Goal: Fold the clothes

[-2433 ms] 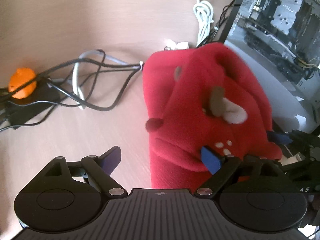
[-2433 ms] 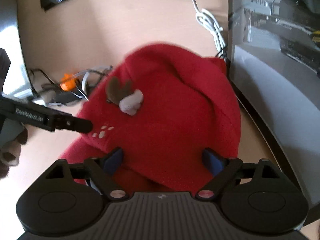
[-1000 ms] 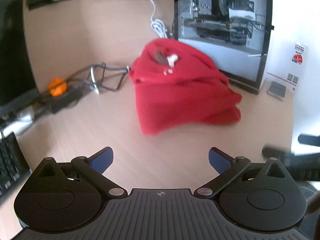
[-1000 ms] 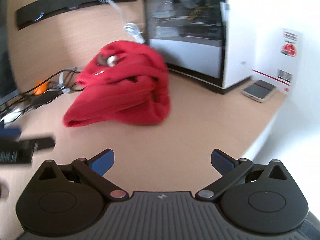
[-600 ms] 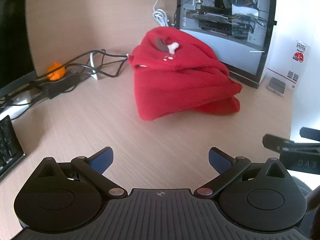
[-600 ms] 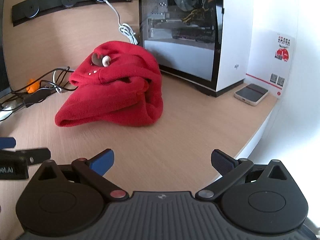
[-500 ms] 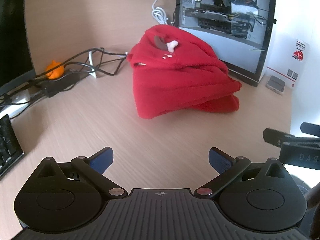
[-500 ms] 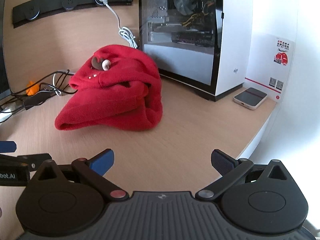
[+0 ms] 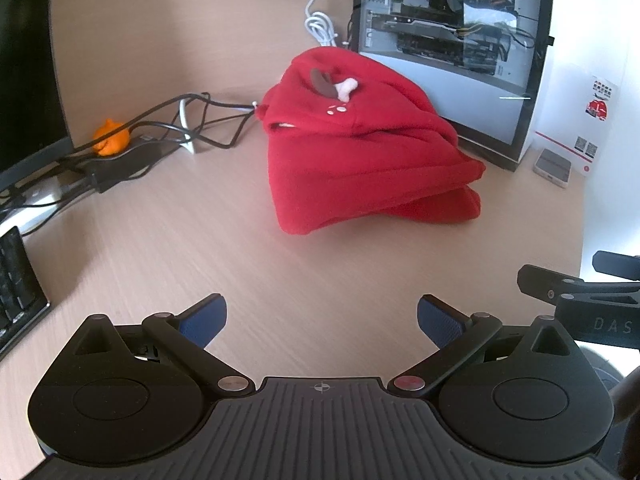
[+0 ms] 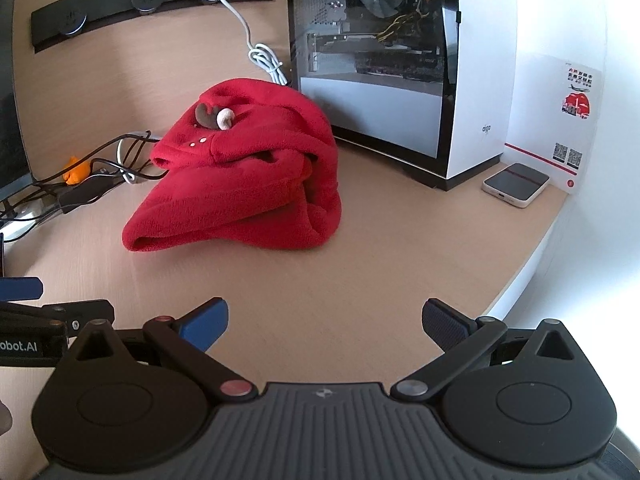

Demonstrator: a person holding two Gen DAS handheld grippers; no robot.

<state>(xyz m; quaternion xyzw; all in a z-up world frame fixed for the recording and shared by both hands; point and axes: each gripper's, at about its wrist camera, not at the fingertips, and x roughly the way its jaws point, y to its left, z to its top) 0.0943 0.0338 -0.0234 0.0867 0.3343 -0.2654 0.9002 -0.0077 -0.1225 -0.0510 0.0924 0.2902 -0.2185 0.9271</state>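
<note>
A red fleece garment (image 9: 360, 152) lies folded in a thick bundle on the wooden desk (image 9: 200, 248), with a small brown and white antler patch on top; it also shows in the right wrist view (image 10: 248, 176). My left gripper (image 9: 322, 320) is open and empty, held back from the bundle over bare desk. My right gripper (image 10: 324, 320) is open and empty, also well short of the bundle. The right gripper's arm shows at the right edge of the left wrist view (image 9: 580, 288).
A glass-sided computer case (image 10: 380, 52) stands right behind the garment. Tangled black cables (image 9: 168, 128) and an orange object (image 9: 111, 142) lie to the left. A phone (image 10: 516, 183) lies by the desk's right edge. A keyboard corner (image 9: 16, 272) is at far left.
Both grippers let go of the red garment and pulled back from it; they now hang open over the near desk. The bundle stays where it was set.
</note>
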